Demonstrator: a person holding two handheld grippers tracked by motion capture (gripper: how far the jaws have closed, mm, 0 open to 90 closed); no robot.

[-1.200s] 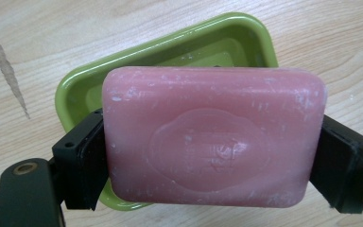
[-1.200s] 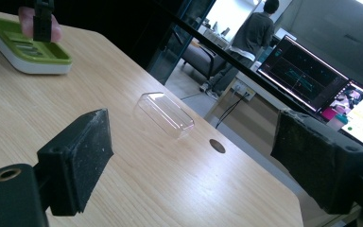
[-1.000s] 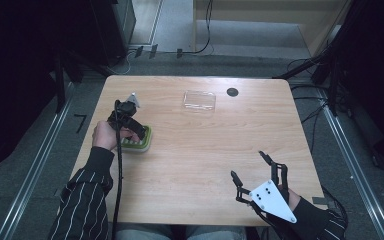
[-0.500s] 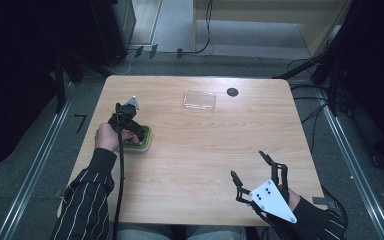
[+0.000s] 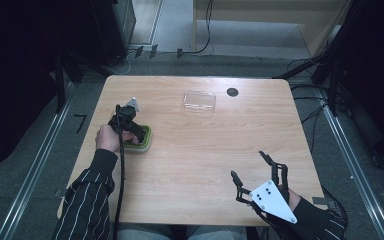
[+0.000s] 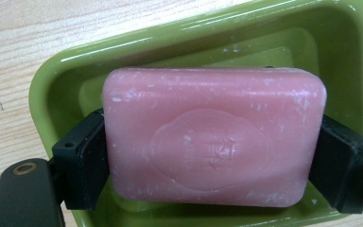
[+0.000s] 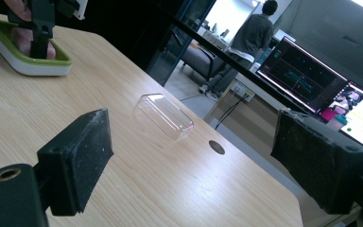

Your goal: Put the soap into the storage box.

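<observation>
Left tool (image 6: 208,151): jaws clamped on the two short ends of a pink soap bar (image 6: 212,137), black pads pressed flat against it. Bar rectangular with rounded corners, an oval stamp pressed into its top face, pale flecks on the surface. It sits in or just above a green soap dish (image 6: 61,90); whether it touches the dish floor cannot be told. In the high view the left tool (image 5: 135,131) is at the left side of the table (image 5: 200,150), pointing down into the green dish (image 5: 145,142), a hand (image 5: 107,137) behind it and a striped sleeve (image 5: 87,195) running to the near edge. A black cable (image 5: 121,185) trails from it along the sleeve.

Right tool (image 7: 194,161): jaws spread wide, nothing between them, pads well apart. In the high view the right tool (image 5: 260,172) is above the near right part of the table, with its pale three-cornered plate (image 5: 272,200) on top.

Clear plastic lid (image 5: 199,100): lying on the far middle of the table, well apart from the dish. In the right gripper view the clear lid (image 7: 163,116) lies between the jaws' line of sight, beyond them.

Small dark round spot (image 5: 232,92): on the table just to the right of the lid, near the far edge.

Monitors (image 7: 312,80): lit, beyond the table's far side in the right gripper view; a person (image 7: 253,35) stands farther back.
</observation>
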